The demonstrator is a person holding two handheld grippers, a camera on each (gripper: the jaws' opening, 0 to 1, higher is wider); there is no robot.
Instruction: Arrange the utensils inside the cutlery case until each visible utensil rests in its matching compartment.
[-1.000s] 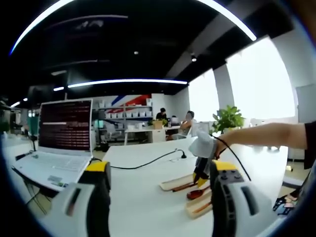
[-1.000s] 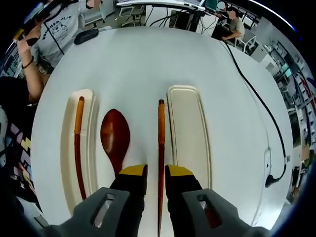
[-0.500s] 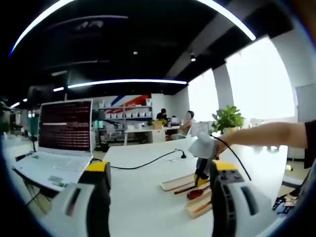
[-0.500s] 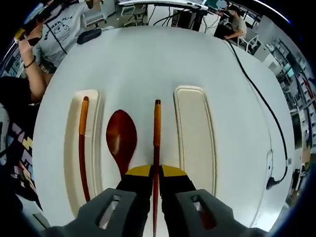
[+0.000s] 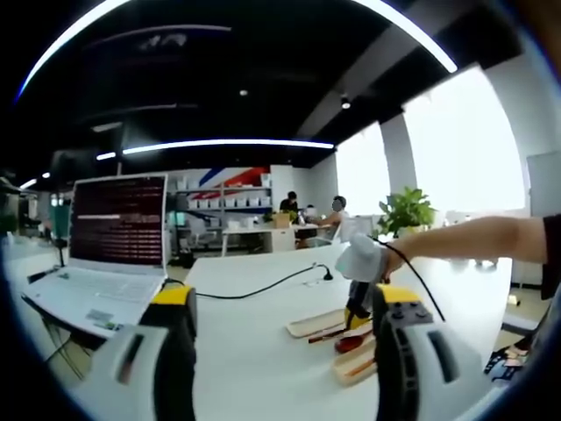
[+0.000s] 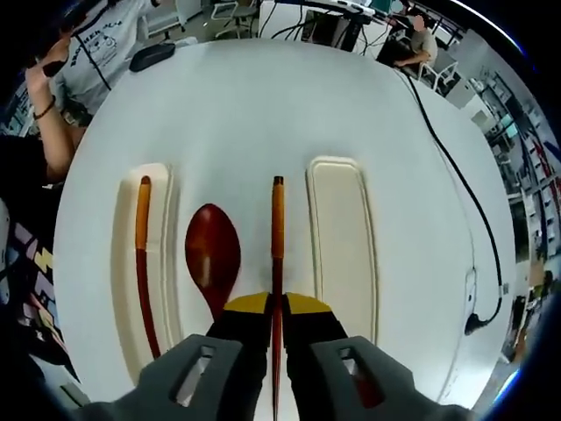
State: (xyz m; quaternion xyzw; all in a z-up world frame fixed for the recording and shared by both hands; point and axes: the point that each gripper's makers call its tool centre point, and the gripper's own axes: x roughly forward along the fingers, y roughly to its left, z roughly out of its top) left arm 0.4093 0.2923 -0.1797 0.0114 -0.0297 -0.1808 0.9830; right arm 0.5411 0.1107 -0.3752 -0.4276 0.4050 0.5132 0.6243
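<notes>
Right gripper [image 6: 274,304] pinching slim red-orange wooden chopstick [image 6: 277,237] — lifting toward cream oblong tray [image 6: 344,254]; left gripper [image 5: 280,311] spread, idle.

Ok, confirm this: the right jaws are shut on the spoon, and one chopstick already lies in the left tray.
Not the spoon. In the right gripper view the right gripper is shut on a chopstick; the spoon lies free beside it on the table. The other chopstick does lie in the left tray.

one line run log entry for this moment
right tool: shut on red-orange chopstick | left tool: open, idle | red wooden spoon: on white table | cream tray: empty
</notes>
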